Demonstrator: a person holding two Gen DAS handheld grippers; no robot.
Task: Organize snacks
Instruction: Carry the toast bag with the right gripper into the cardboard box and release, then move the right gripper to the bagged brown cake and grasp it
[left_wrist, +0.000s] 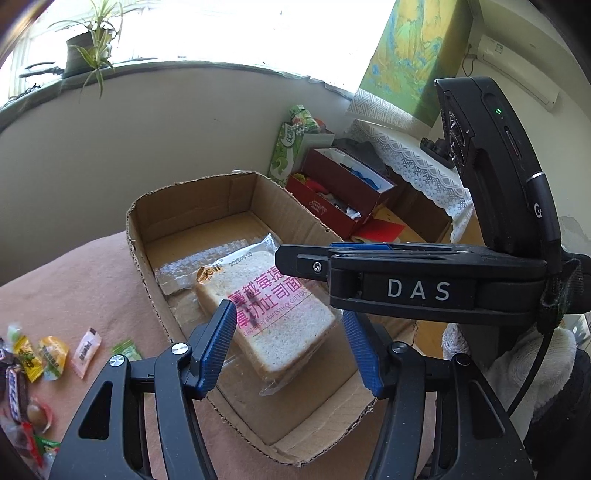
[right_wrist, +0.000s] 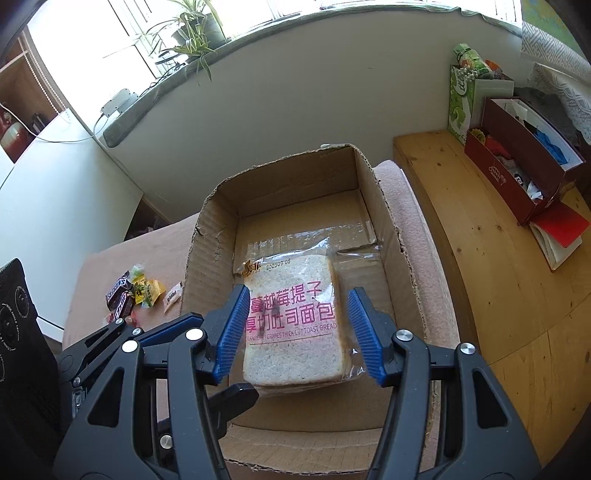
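You're hovering both the left gripper (left_wrist: 290, 343) and right gripper (right_wrist: 295, 332), jaws spread and empty, over the bread pack (right_wrist: 295, 317) lying inside the cardboard box (right_wrist: 207, 240), so next you're probably going for the loose candies (left_wrist: 37, 358) beside it.

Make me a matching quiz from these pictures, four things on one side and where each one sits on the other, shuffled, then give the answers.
Things:
1. bread pack
2. candy pile
3. potted plant
4. red box

Places:
A. on the window sill
B. inside the cardboard box
C. on the wooden bench
D. on the pink cloth, left of the cardboard box

Pairs: 1-B, 2-D, 3-A, 4-C
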